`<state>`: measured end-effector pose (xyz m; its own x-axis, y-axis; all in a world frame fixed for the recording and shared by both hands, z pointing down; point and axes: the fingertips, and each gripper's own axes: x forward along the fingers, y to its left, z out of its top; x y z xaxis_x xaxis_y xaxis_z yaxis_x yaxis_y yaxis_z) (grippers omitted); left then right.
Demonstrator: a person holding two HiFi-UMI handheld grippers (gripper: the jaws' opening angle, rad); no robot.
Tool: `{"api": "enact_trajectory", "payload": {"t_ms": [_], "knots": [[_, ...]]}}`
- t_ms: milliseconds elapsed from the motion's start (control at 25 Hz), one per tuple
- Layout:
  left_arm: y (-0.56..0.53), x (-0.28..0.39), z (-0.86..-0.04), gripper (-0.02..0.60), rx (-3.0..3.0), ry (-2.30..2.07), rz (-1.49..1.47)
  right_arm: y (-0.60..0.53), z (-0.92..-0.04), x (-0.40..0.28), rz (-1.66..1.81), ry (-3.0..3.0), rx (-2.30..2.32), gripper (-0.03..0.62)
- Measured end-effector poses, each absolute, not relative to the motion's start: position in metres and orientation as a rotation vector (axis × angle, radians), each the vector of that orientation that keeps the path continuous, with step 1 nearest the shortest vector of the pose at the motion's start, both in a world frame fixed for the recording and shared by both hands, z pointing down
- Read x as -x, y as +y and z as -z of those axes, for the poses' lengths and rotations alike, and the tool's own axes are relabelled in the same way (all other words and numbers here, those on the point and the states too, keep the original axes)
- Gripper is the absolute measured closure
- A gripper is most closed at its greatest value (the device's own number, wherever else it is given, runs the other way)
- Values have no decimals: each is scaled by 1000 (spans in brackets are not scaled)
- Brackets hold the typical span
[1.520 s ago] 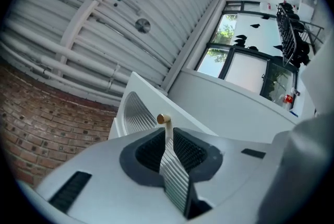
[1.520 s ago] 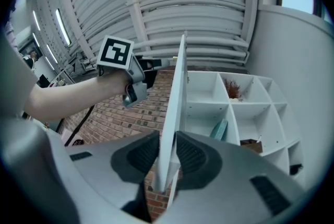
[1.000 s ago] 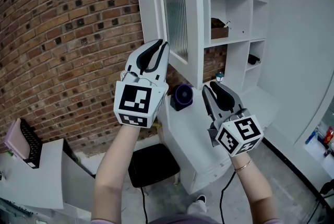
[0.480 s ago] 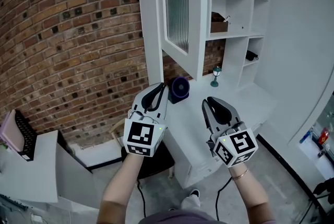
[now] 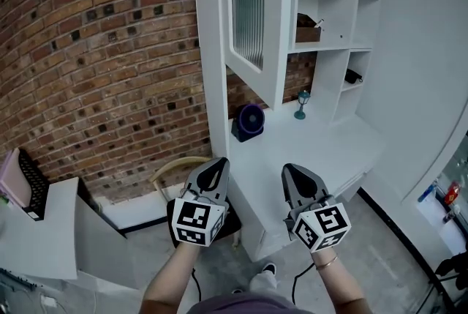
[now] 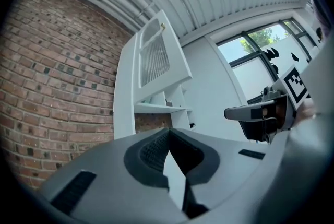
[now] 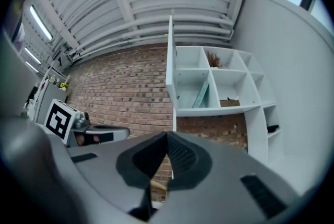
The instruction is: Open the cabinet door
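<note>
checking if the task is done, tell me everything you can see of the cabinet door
The cabinet door is a white, painted-looking frame around a tall ribbed, glass-like panel, with a small gold knob near its top. It stands upright and swung open, out from the white shelf unit. Nothing else touches it.

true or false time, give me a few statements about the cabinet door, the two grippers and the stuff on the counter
1. The cabinet door stands open. True.
2. The left gripper is shut on the door. False: it is shut on nothing, low down and clear of the door.
3. The right gripper has its jaws together and empty. True.
4. The small dark fan sits on a top shelf. False: it stands on the counter, under the open door.
</note>
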<state>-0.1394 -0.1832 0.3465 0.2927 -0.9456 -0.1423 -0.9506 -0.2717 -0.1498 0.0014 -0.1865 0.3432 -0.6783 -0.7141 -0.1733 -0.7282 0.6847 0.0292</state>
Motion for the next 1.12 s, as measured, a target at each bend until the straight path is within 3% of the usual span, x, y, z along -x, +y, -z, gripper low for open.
{"api": "enact_trajectory", "payload": {"t_ms": [1120], "knots": [[-129,161,-455,580,2587,1951,4,-146,-418,-12,170,2754,1275,591]]}}
